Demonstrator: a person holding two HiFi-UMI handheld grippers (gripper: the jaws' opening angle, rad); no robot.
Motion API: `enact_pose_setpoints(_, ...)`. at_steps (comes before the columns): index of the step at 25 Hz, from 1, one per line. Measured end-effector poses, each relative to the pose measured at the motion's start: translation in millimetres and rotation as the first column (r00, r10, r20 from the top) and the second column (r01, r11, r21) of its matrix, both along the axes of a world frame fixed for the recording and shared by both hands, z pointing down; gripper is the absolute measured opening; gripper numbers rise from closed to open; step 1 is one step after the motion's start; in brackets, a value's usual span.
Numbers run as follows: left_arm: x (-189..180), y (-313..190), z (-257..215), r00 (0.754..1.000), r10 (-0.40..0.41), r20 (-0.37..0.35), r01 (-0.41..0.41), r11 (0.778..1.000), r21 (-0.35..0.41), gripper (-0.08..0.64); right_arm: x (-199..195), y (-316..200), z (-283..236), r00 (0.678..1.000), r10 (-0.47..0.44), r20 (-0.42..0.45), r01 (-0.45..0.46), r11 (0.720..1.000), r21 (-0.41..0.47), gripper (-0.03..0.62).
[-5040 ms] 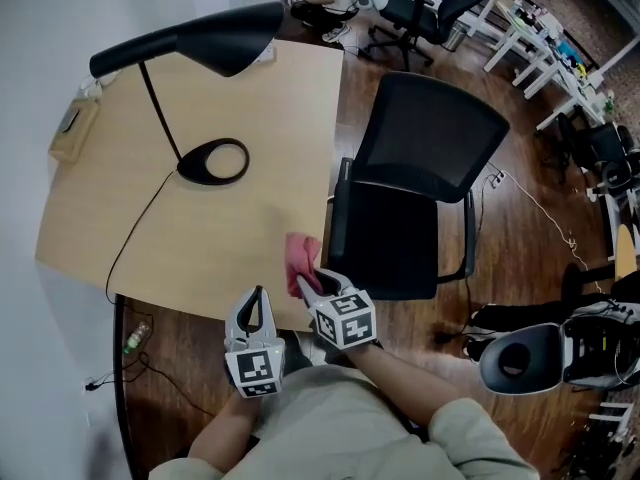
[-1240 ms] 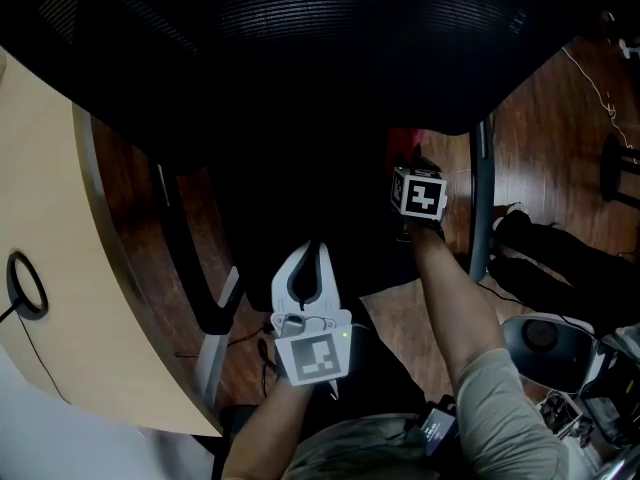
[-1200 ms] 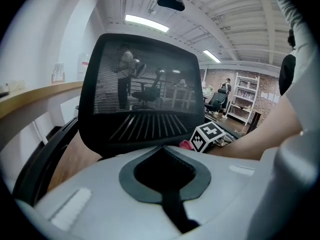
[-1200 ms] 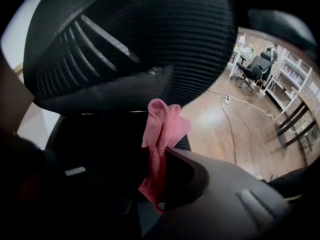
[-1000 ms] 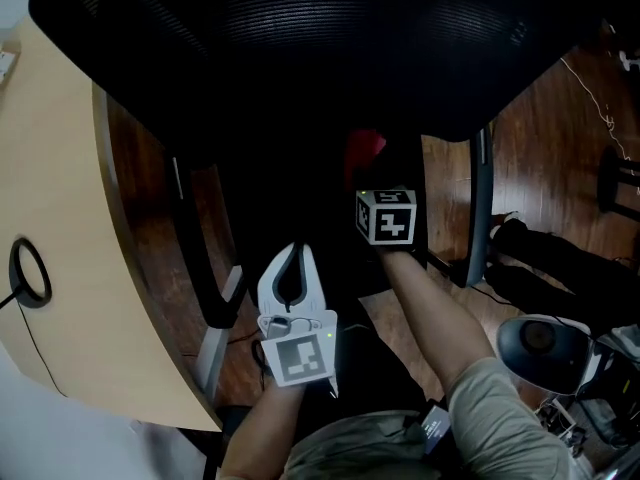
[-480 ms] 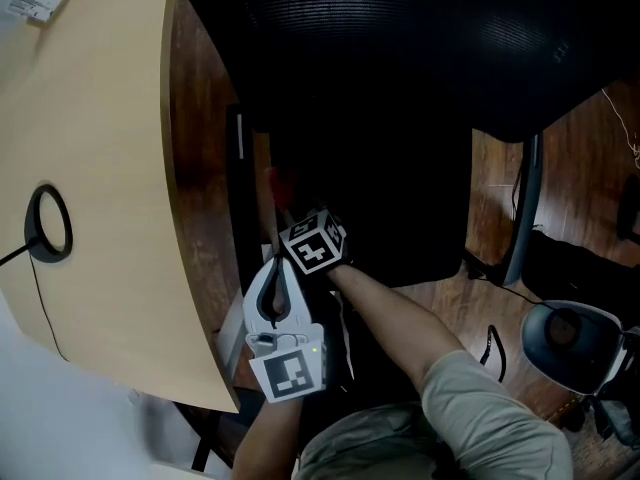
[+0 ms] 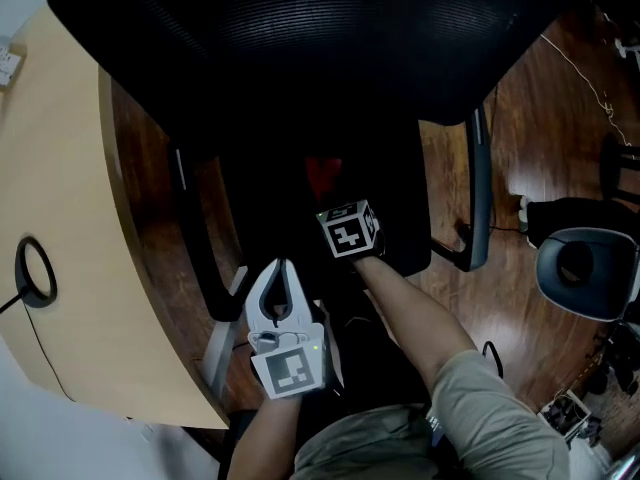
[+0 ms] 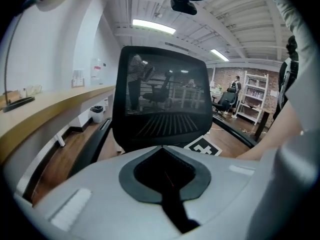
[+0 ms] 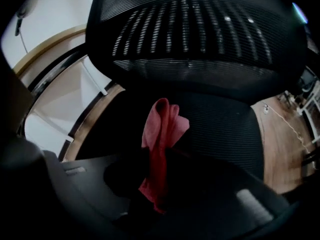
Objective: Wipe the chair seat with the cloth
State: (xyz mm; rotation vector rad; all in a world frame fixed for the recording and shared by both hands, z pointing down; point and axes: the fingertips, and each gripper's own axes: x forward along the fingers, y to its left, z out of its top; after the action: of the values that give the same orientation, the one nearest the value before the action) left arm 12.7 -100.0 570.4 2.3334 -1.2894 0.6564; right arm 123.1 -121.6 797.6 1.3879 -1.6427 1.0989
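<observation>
The black mesh chair seat (image 7: 392, 223) lies below the wide backrest (image 7: 300, 48). My right gripper (image 7: 333, 203) points steeply down over the middle of the seat and is shut on a red cloth (image 7: 322, 174). In the right gripper view the cloth (image 9: 163, 126) hangs crumpled from between the dark jaws (image 9: 158, 160), its free end on the seat (image 9: 225, 129). My left gripper (image 7: 282, 270) hovers at the seat's front edge, shut and holding nothing. In its own view the grey jaws (image 8: 161, 147) meet in front of the backrest (image 8: 162, 104).
A light wooden desk (image 7: 60, 218) runs along the left, with a lamp base ring (image 7: 35, 271) on it. Armrests (image 7: 478, 188) (image 7: 195, 233) flank the seat. A round grey stool-like object (image 7: 585, 273) stands on the wooden floor at right.
The right gripper swept the cloth left to the seat's left edge beside the left gripper, then back right to the middle. The left gripper shifted only slightly and stayed shut.
</observation>
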Motion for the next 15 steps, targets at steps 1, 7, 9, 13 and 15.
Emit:
enact_pose_setpoints(1, 11.7, 1.2, -1.7, 1.0, 0.026, -0.005, -0.026, 1.0, 0.003, 0.005, 25.5, 5.4, -0.8, 0.999, 0.039, -0.023, -0.04, 0.999, -0.006, 0.081)
enact_pose_setpoints(7, 72.8, 14.3, -1.5, 0.987, 0.158, -0.017, -0.158, 0.987, 0.007, 0.005, 166.7, 47.7, -0.5, 0.949, 0.27, -0.161, -0.282, 0.958, -0.05, 0.081)
enact_pose_setpoints(9, 86.4, 20.3, 2.0, 0.982, 0.187, -0.022, -0.187, 0.982, 0.002, 0.005, 195.3, 65.1, 2.7, 0.927, 0.324, -0.188, -0.341, 0.938, -0.068, 0.081)
enact_pose_setpoints(13, 99.0, 27.2, 10.6, 0.977, 0.21, -0.025, -0.211, 0.977, -0.013, 0.005, 214.7, 83.8, 10.0, 0.91, 0.365, -0.195, -0.386, 0.919, -0.082, 0.081)
enact_pose_setpoints(15, 96.1, 28.0, 12.1, 0.979, 0.203, -0.024, -0.203, 0.979, -0.018, 0.005, 215.2, 83.7, 8.9, 0.906, 0.373, -0.201, -0.394, 0.916, -0.073, 0.081)
